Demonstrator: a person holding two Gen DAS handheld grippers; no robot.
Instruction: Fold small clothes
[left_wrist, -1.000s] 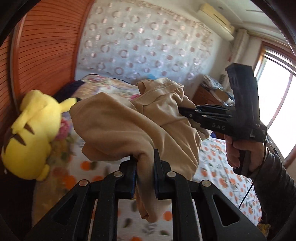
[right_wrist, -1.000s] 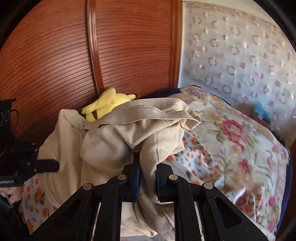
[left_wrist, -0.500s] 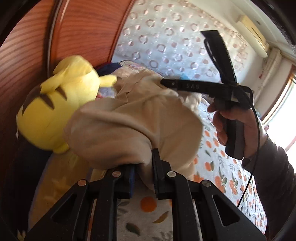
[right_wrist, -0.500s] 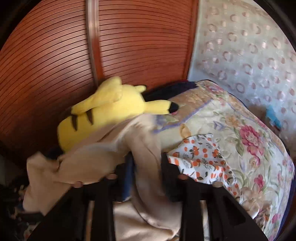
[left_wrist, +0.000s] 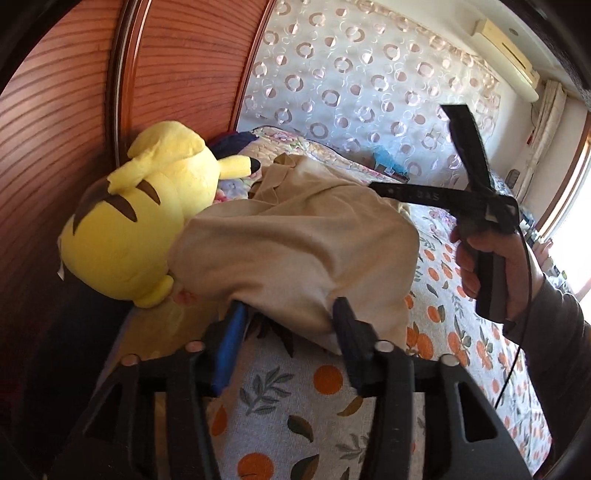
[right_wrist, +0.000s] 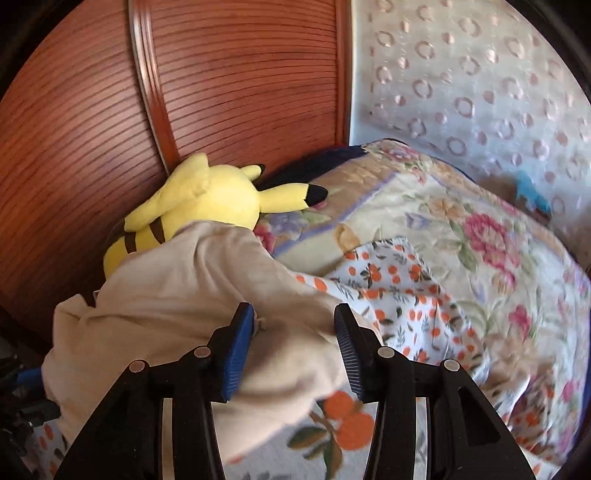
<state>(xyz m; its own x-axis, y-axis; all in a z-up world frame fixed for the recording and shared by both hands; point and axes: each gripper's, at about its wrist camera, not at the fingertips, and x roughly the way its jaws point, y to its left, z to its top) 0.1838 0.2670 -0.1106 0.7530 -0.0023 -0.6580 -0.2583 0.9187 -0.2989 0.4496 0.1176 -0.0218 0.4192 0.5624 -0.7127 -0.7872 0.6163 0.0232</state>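
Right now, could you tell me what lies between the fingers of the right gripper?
The beige garment lies there, slack on the bedsheet; the right gripper has just opened and its pads stand apart. The right wrist view shows it.

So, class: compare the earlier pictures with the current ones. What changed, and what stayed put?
Both claws came down and let go: the left claw and right claw have just opened, and the beige garment, lifted before, now lies on the bed against the yellow plush. Plush and bedding stayed put.
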